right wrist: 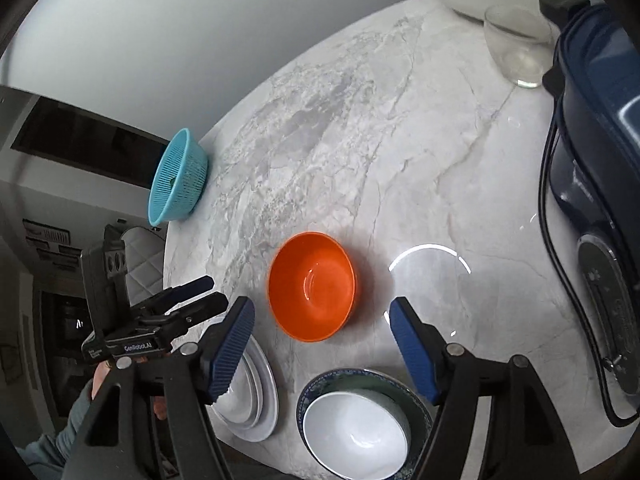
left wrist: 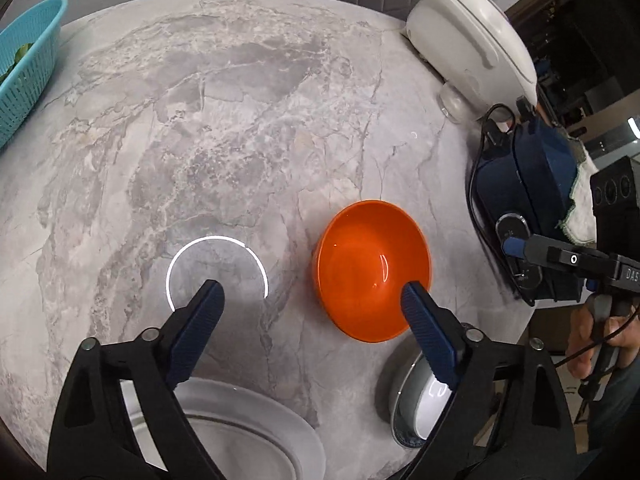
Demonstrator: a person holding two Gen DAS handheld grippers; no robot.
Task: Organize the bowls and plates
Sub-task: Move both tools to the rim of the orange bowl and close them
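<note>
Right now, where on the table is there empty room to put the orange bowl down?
Most of the marble table is bare: the wide stretch from the orange bowl back toward the teal basket and the glass bowl. It's crowded near the front, where the white plates and the white bowl in its blue-rimmed bowl sit.

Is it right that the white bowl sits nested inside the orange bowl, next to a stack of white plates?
Not quite. The white bowl sits inside a blue-patterned bowl, as the right wrist view shows. The orange bowl stands empty on its own, farther back. The stack of white plates does lie beside the nested bowls.
</note>
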